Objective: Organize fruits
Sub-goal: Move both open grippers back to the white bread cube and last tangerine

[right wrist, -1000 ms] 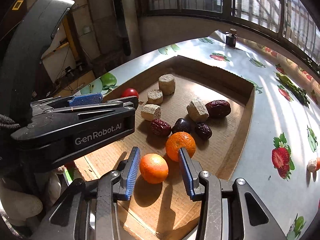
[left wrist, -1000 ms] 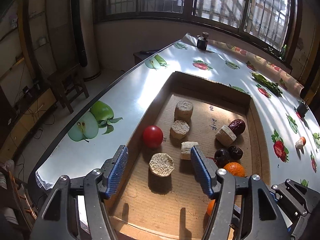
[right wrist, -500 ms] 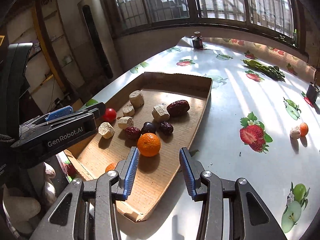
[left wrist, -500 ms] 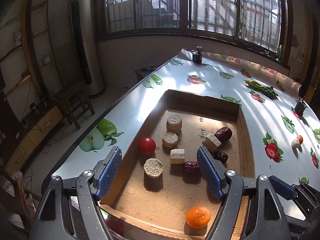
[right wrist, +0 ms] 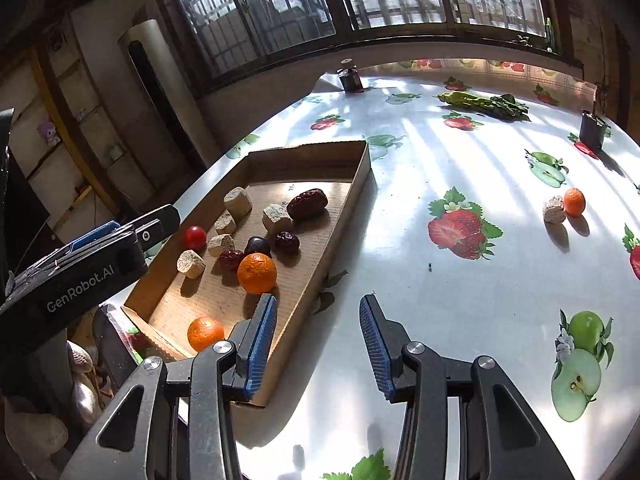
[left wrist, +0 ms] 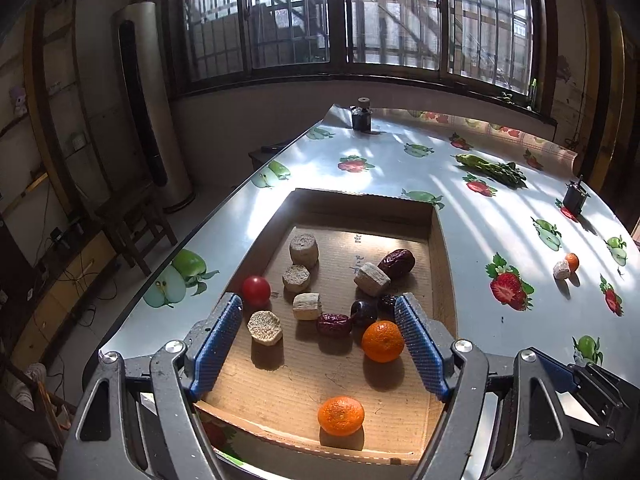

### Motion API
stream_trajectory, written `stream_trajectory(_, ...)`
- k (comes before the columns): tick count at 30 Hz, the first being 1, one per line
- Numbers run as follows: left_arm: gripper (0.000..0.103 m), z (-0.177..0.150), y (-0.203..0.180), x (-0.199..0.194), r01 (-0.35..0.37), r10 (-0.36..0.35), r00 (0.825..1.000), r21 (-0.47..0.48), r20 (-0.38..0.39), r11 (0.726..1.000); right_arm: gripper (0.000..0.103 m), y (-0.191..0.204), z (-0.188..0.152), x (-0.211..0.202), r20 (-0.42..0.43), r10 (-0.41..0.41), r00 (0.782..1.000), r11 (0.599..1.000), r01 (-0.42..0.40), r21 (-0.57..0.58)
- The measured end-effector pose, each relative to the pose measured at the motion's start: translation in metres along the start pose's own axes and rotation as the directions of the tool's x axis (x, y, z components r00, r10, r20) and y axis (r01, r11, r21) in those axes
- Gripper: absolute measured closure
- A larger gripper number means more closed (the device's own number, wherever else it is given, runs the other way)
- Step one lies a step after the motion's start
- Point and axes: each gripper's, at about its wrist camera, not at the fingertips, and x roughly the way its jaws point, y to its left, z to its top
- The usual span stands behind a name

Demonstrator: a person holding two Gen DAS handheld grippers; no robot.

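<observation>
Shallow brown cardboard tray (left wrist: pixel 442 272) on desk (right wrist: pixel 400 208) holds 2 oranges, dates; 1 small orange (right wrist: pixel 574 201) left outside. Left hand-held gripper (left wrist: pixel 320 334) and right hand-held gripper (right wrist: pixel 318 340) spread, empty.

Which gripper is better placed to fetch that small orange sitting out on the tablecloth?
Probably the right gripper: it is open, empty and over bare tablecloth, facing the small orange. The left gripper faces the cardboard tray.

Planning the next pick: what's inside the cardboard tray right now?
The cardboard tray holds two oranges, a red tomato, dark dates and tan cork-like chunks. One date is partly hidden behind the left gripper.
</observation>
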Motion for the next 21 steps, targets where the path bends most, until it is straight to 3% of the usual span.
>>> stream_trajectory(17,0.025,-0.003,-0.024,-0.002,0.049,-0.048,0.999,0.043,-0.024,0.998,0.055,-0.048,-0.001,-0.012,0.009,-0.022,1.0,0.99,0.021,0.136)
stream_trajectory(21,0.025,-0.003,-0.023,0.001,0.06,-0.058,0.998,0.034,-0.032,0.998,0.056,-0.071,0.006,-0.027,0.035,-0.071,0.997,0.985,0.064,0.158)
